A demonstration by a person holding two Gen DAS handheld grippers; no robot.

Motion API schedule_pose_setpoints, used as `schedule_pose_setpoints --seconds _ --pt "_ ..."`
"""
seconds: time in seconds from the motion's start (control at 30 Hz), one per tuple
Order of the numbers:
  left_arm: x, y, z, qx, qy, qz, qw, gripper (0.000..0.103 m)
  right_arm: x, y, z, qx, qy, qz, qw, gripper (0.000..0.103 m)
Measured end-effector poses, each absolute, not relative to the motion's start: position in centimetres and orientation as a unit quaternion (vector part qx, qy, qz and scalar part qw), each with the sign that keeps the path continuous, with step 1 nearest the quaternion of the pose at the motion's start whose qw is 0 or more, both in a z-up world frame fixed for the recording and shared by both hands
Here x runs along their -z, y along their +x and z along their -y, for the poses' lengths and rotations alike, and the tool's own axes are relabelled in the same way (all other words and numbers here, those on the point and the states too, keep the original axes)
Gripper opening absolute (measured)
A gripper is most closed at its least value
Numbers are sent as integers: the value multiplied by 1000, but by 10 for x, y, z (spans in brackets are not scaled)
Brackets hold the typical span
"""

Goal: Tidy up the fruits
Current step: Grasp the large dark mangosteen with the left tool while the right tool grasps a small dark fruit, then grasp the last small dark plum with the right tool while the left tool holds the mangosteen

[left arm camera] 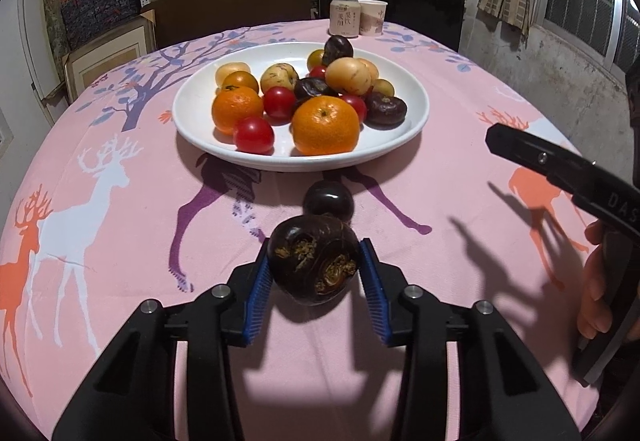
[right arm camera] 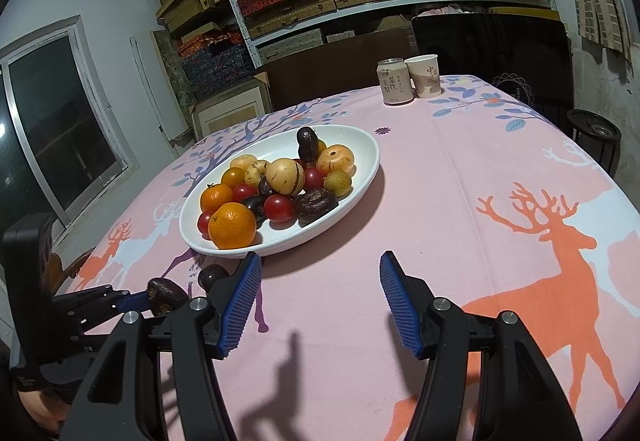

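2 black grippers with blue ribbed pads are over a round table with a pink cloth [left arm camera: 120, 241] that has deer and trees printed on it. The left gripper [left arm camera: 316, 261] squeezes a dark brown, bumpy water chestnut [left arm camera: 314, 261] between its pads, and the chestnut looks to be held a little above the cloth, though that is hard to tell. In the right wrist view this same chestnut [right arm camera: 166, 297] shows at the lower left, held in the left gripper [right arm camera: 154, 299].

Just past the held chestnut, a second dark round fruit [left arm camera: 329, 201] lies on the cloth, near the front rim of the big white oval plate [left arm camera: 192, 113]. From the right wrist view it [right arm camera: 214, 277] peeks out behind a blue pad.

The plate [right arm camera: 360, 169] is full of fruit. 2 orange mandarins [left arm camera: 325, 125] sit at the front, with small red tomatoes [left arm camera: 254, 135] next to them. Pale yellow round fruits [left arm camera: 347, 75] and more dark chestnuts [left arm camera: 385, 108] are piled behind.

The right gripper [right arm camera: 320, 301] has its fingers spread wide, with nothing between them. It hangs over bare pink cloth, to the right of the plate. In the left wrist view it [left arm camera: 560, 165] shows at the right edge, with a hand [left arm camera: 600, 281] on its handle.

At the far side of the table, a pale drink can [right arm camera: 394, 81] and a white paper cup [right arm camera: 426, 75] stand side by side, just touching.
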State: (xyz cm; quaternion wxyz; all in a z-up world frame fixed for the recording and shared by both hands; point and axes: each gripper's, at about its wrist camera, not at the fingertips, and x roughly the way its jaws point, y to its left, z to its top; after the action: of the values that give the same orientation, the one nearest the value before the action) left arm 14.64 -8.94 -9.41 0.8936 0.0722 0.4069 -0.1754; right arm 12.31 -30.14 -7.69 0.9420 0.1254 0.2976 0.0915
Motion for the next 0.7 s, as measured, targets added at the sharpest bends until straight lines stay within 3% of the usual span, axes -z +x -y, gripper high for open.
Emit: schedule_pose_setpoints --seconds 0.4,0.7 --pt "86 145 20 150 6 -390 908 41 80 125 292 -105 124 -320 933 62" --pt "88 151 6 151 -24 -378 913 41 81 140 197 -149 -10 -378 914 61"
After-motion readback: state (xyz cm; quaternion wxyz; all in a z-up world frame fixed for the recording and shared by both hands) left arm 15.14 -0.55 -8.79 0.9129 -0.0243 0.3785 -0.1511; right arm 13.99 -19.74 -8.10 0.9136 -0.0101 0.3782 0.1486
